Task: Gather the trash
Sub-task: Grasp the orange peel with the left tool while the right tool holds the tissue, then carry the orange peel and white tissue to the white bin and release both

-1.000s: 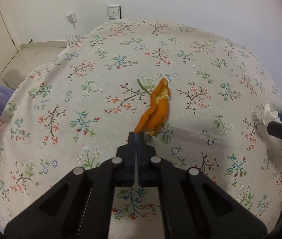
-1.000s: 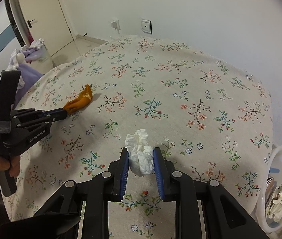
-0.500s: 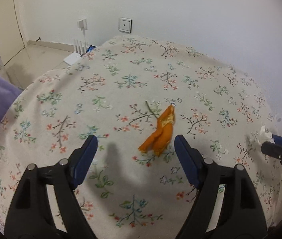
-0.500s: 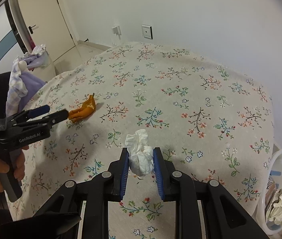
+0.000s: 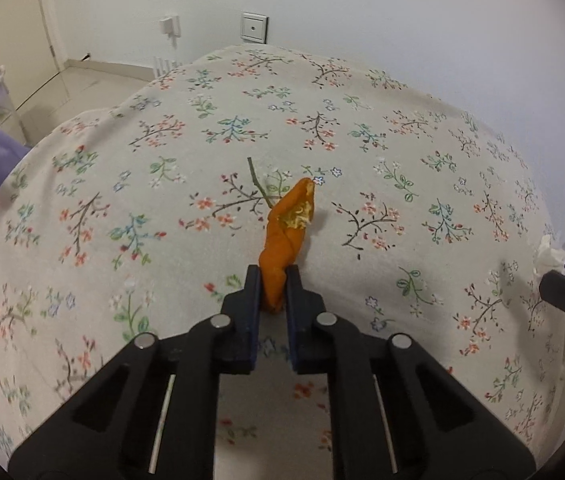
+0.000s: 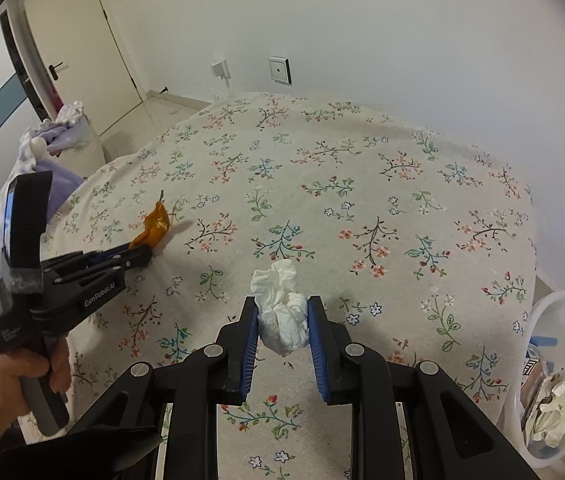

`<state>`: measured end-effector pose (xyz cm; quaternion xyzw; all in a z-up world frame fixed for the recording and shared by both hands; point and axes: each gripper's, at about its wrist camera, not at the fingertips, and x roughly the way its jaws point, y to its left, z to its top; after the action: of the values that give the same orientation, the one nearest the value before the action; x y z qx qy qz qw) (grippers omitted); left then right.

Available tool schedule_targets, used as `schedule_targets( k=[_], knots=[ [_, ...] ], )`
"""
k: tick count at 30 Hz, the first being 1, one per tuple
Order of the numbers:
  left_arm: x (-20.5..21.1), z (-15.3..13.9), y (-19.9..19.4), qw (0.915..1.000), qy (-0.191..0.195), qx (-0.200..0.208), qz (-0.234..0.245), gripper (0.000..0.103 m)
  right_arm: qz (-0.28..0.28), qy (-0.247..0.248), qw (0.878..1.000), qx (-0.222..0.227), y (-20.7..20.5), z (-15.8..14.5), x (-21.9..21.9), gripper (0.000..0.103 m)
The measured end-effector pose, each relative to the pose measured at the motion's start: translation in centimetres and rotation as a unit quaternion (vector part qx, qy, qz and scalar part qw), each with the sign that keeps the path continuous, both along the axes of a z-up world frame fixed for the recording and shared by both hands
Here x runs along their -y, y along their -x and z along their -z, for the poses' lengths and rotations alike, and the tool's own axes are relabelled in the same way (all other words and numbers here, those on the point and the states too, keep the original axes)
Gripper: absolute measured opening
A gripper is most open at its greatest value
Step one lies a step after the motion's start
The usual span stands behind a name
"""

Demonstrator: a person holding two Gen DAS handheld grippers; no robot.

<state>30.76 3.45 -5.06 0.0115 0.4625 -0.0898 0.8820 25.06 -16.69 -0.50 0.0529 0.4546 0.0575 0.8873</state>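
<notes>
Pinching the orange peel by its near end, the left gripper should lift straight off the floral cloth; the right gripper clamps crumpled tissue, bin near right.

Peel on bed w/ stem behind; bin probably beside bed's right edge.
</notes>
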Motion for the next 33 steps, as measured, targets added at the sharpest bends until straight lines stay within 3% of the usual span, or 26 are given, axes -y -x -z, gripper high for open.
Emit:
schedule_targets(
  k=[5, 9, 33],
  knots=[
    [0.2, -0.3, 2.4, 0.9991, 0.014, -0.004, -0.04, 0.011, 0.0, -0.001, 1.0, 0.012, 0.8, -1.0, 0.4, 0.025],
    [1.6, -0.6, 3.6, 0.999, 0.018, 0.001, -0.041, 0.011, 0.004, 0.001, 1.0, 0.017, 1.8, -1.6, 1.4, 0.025],
    [17.4, -2.1, 9.5, 0.9956, 0.054, -0.017, 0.074, 0.011, 0.118, 0.008, 0.993, 0.009, 10.5, -1.6, 16.2, 0.025]
  ],
)
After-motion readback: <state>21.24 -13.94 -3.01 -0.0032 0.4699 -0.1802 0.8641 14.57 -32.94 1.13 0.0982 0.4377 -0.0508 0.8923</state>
